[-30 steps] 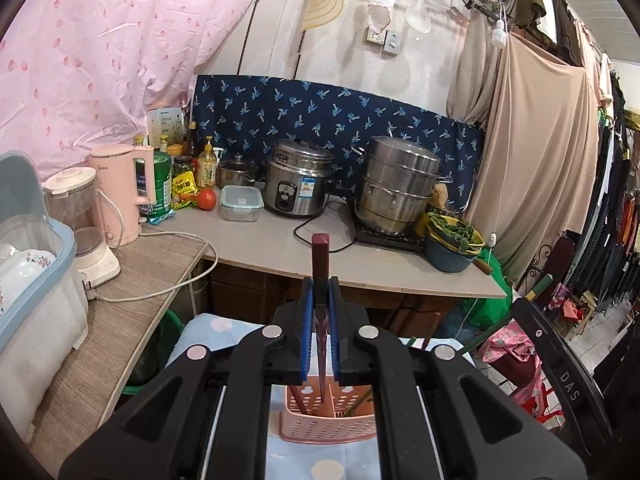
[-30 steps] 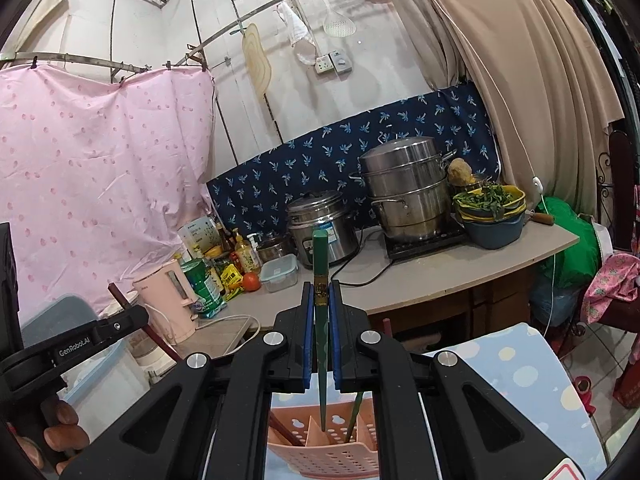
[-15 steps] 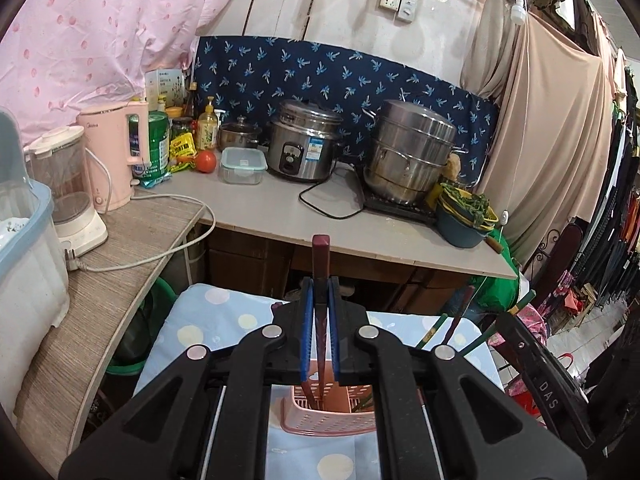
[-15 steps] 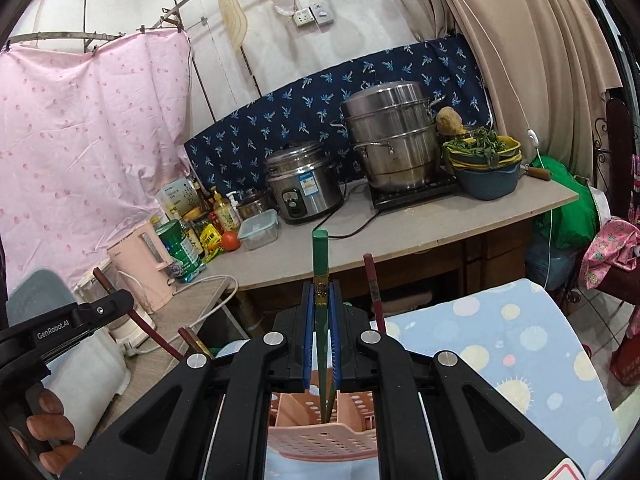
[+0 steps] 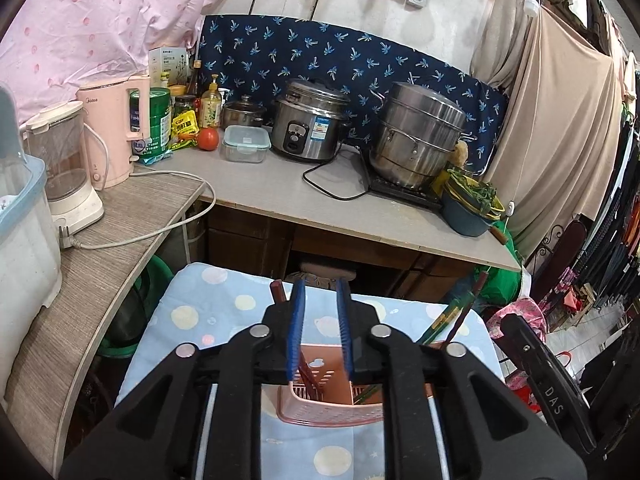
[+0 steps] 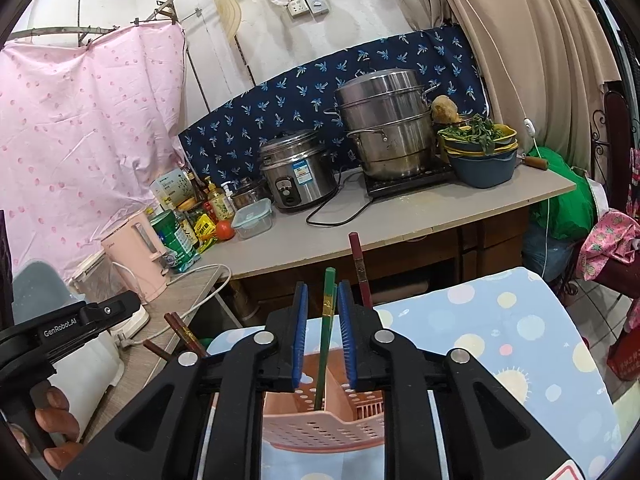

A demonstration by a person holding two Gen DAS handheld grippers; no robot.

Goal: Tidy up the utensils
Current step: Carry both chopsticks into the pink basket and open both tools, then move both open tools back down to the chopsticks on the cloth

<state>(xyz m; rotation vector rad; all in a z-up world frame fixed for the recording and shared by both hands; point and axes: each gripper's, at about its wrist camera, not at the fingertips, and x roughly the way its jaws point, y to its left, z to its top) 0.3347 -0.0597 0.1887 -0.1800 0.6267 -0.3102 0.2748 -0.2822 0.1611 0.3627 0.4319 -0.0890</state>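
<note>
A second ago both pairs of tongs were pinched tight on a chopstick; now both are spreading. The left tongs (image 5: 320, 292) have nothing between their blue ribbed pads, and the dark red chopstick (image 5: 277, 293) they held leans just left of them, its lower end down in the pink basket (image 5: 320, 408). The right tongs (image 6: 322, 292) stand apart from the green chopstick (image 6: 326, 320), which rests upright between them in the same basket, free of the pads. The basket is perforated plastic, split into compartments, on a blue spotted cloth (image 6: 520, 340). Behind, on the grey surface (image 5: 280, 188), sit a steel rice cooker (image 5: 308, 120) and a stacked steamer pot (image 5: 420, 136).
</note>
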